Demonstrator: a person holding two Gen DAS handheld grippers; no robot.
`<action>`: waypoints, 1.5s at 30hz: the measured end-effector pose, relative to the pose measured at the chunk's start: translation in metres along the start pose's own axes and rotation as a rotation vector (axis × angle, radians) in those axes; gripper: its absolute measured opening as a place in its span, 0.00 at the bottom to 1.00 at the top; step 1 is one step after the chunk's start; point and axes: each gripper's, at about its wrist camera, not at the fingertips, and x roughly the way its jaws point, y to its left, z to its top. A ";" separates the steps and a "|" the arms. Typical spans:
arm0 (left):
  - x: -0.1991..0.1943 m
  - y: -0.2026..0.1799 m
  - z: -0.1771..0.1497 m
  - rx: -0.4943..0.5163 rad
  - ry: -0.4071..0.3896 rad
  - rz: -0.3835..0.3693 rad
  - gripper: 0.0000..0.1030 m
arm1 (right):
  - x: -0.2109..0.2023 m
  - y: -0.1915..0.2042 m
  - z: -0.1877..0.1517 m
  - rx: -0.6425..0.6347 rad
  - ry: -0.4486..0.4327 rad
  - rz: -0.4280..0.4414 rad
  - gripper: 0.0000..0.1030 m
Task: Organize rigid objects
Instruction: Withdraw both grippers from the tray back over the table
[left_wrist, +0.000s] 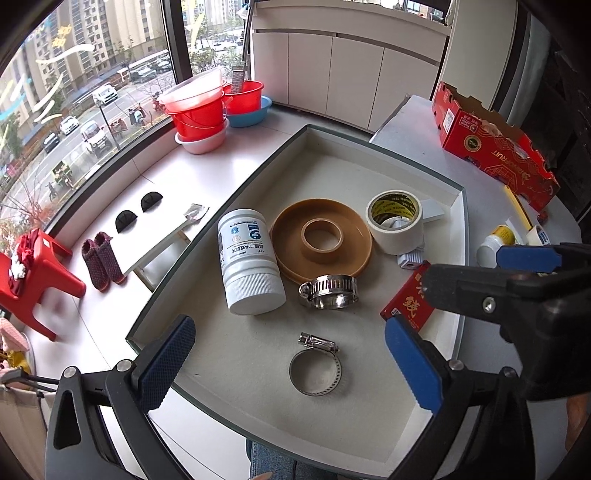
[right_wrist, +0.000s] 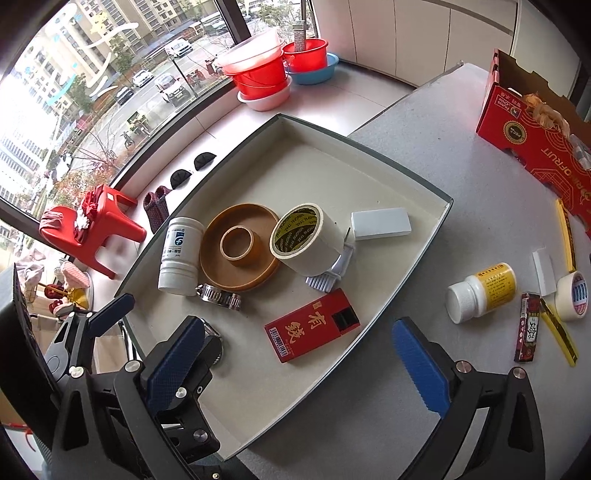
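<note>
A shallow white tray (left_wrist: 369, 454) (right_wrist: 424, 236) on the table holds a white bottle (left_wrist: 251, 258) (right_wrist: 180, 254), a brown ring dish (left_wrist: 321, 240) (right_wrist: 238, 247), a masking tape roll (left_wrist: 395, 221) (right_wrist: 306, 238), two hose clamps (left_wrist: 328, 291) (left_wrist: 316, 369), a red box (right_wrist: 312, 330) (left_wrist: 408, 299), a white block (right_wrist: 380, 223) and a white brush (right_wrist: 328, 273). My left gripper (left_wrist: 291, 365) is open and empty above the lower clamp. My right gripper (right_wrist: 299, 369) is open and empty over the tray's near edge, by the red box.
On the table right of the tray lie a yellow-label bottle (right_wrist: 480, 291), a small tape roll (right_wrist: 572, 295), a narrow red box (right_wrist: 528, 326), yellow sticks (right_wrist: 559, 328) and a white block (right_wrist: 543, 271). A red carton (right_wrist: 535, 129) stands at the back right.
</note>
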 end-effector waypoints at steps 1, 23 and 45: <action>-0.002 -0.001 -0.001 0.004 -0.002 0.000 1.00 | -0.001 0.001 -0.001 -0.002 0.001 -0.003 0.99; -0.054 -0.039 -0.022 0.049 -0.017 -0.030 1.00 | -0.048 -0.014 -0.048 0.019 -0.059 -0.006 0.99; -0.050 -0.215 -0.022 0.270 0.078 -0.193 1.00 | -0.086 -0.234 -0.195 0.549 -0.132 -0.085 0.99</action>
